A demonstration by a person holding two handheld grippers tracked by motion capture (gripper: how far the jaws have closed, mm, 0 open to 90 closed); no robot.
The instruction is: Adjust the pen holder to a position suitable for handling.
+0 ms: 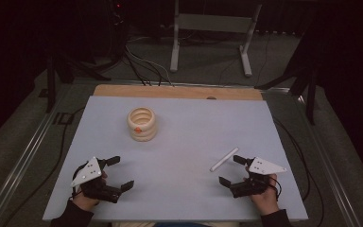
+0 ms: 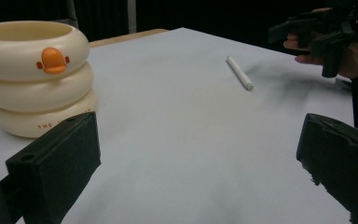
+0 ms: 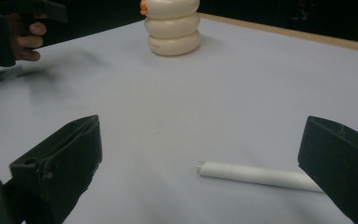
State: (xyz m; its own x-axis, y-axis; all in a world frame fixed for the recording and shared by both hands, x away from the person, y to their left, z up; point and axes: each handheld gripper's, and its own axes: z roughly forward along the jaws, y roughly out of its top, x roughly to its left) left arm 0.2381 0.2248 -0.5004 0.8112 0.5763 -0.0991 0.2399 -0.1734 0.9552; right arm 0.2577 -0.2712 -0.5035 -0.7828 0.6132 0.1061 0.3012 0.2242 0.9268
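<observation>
A cream holder [image 1: 142,124] shaped like three stacked rings, with an orange duck bill on its front, stands upright on the pale blue mat, left of centre and toward the far side; it also appears in the left gripper view [image 2: 35,79] and the right gripper view [image 3: 174,28]. A white pen-like stick [image 1: 224,159] lies flat on the mat at the right [image 2: 239,73] [image 3: 256,175]. My left gripper [image 1: 120,172] is open near the front left, nothing between its jaws. My right gripper [image 1: 231,170] is open, just short of the stick, not touching it.
The mat [image 1: 179,142] covers a wooden table whose bare edge [image 1: 179,91] shows at the far side. Beyond the table are cables, dark tripod legs and a grey metal stand [image 1: 208,38] on the floor. A rail [image 1: 23,156] runs along the table's left.
</observation>
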